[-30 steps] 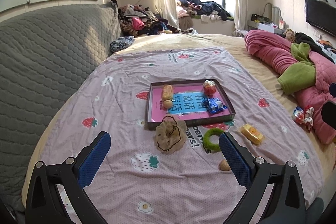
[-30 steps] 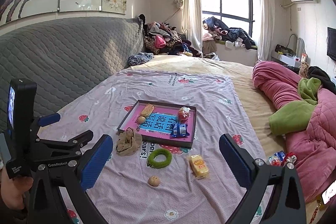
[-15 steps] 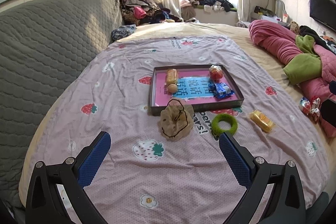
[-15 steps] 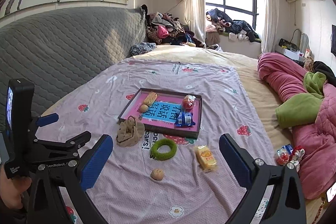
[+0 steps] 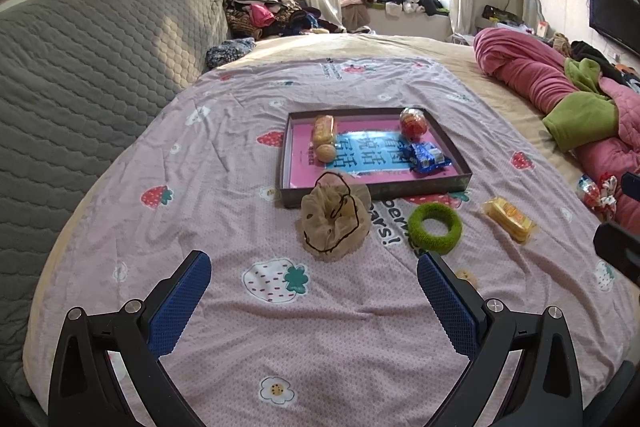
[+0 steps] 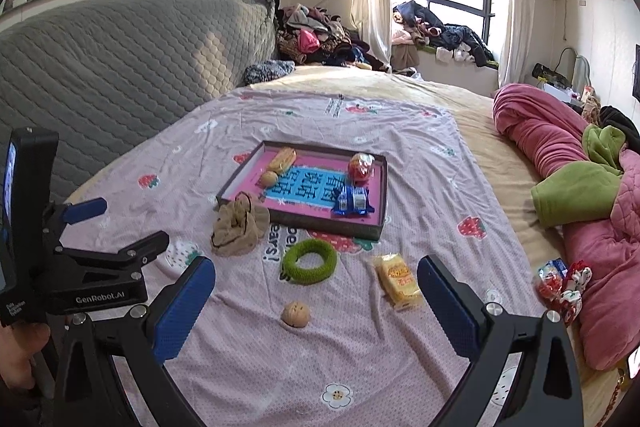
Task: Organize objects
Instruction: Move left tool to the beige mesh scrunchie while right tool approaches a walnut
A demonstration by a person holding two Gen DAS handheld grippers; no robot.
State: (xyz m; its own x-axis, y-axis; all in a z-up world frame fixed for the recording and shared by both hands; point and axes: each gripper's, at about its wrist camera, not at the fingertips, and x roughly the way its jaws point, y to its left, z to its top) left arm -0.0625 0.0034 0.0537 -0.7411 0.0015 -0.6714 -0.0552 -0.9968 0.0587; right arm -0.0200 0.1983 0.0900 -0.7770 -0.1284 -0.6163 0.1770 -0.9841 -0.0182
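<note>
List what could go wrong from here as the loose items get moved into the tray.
1. The beige fabric scrunchie with a black elastic rests against the near wall of the dark shallow tray; grabbing it may nudge the tray.
2. The small round walnut could roll on the soft pink strawberry-print sheet if the open right tongs close off-centre.
3. The thin elastic may snag on the left tongs.

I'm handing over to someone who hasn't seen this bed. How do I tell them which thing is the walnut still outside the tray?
Start at the pink-lined tray on the strawberry sheet. Loose items lie in front of it: a beige scrunchie, a green ring and a yellow snack pack. The walnut lies nearest the right gripper: small, round, tan, wrinkled and unwrapped.
</note>
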